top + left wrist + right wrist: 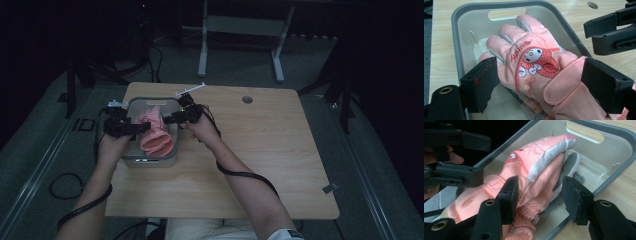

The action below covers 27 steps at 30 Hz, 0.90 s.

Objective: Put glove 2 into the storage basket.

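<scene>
In grey bin (456,22): pink glove (536,65), cartoon patch facing left hand-held gripper (539,82), open astride; right hand-held gripper (539,202) open, gripping nothing.

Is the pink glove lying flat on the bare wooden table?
No, the pink glove lies inside the grey-rimmed clear bin, which stands on the table.

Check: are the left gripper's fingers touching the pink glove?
Apart. The left gripper view shows the left gripper wide open, both fingers standing clear of the pink glove lying in the grey bin.
</scene>
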### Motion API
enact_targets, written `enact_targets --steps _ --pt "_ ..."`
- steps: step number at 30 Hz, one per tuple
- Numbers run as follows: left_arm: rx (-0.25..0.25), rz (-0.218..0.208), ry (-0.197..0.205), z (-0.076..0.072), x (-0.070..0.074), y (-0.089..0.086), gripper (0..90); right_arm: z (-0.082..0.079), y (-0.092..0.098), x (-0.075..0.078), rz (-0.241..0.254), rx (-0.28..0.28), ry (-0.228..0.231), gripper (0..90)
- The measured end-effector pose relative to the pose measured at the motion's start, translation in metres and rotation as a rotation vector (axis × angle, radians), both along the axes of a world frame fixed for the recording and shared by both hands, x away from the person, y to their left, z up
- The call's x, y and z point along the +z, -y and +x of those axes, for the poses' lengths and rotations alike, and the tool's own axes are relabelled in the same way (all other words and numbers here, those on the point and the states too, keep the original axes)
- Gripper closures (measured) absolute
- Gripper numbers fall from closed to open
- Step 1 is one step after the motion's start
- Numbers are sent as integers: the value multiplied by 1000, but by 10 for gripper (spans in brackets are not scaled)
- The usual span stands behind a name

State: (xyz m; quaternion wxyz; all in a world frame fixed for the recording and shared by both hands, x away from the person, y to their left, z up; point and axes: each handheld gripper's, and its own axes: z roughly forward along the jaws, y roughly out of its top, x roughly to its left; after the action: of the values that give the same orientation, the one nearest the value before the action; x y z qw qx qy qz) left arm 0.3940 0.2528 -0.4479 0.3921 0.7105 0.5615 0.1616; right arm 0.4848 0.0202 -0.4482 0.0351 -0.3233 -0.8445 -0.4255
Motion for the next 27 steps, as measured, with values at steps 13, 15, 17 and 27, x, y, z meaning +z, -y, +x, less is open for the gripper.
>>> enact_targets --steps 13,15,17,27 --pt "-99 -2 72 -15 16 32 118 -10 21 14 43 56 33 274" --pt "-107 23 78 -17 19 39 35 -12 25 15 34 56 47 271" --pt "-122 34 85 -19 20 45 19 -13 30 15 24 63 57 257" --pt "-240 0 119 -33 26 78 19 -23 54 9 -3 92 88 205"
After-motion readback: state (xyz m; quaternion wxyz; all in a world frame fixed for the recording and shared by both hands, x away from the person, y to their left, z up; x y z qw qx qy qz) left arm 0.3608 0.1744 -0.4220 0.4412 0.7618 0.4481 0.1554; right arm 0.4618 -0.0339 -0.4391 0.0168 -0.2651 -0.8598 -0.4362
